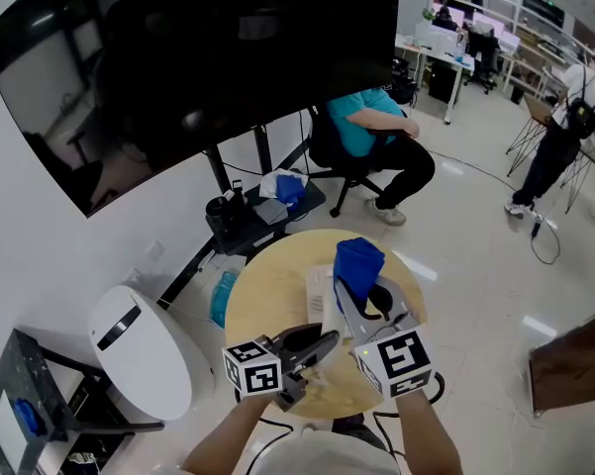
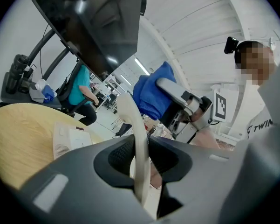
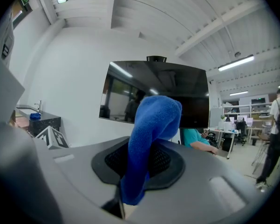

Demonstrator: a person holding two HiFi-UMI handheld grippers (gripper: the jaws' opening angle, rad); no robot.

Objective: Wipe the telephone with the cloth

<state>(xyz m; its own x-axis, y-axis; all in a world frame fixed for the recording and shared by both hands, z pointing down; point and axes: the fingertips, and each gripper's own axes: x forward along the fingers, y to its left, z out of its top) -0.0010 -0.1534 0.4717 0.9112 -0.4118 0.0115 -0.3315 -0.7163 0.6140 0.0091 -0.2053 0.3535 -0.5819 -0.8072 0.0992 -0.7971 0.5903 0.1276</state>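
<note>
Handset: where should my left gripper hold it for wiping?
Probably by one end, coming end-on and pinching across its narrow width. The handset is a slim curved bar rising from the left gripper, leaving its length free for the cloth.

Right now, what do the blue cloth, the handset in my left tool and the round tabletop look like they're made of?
The blue cloth looks like soft fleecy fabric, likely microfibre: it has a fuzzy nap and a limp fold. The handset is probably cream plastic, smooth with a slight sheen. The tabletop is pale wood or wood-look laminate with a matt finish; I can't tell which.
</note>
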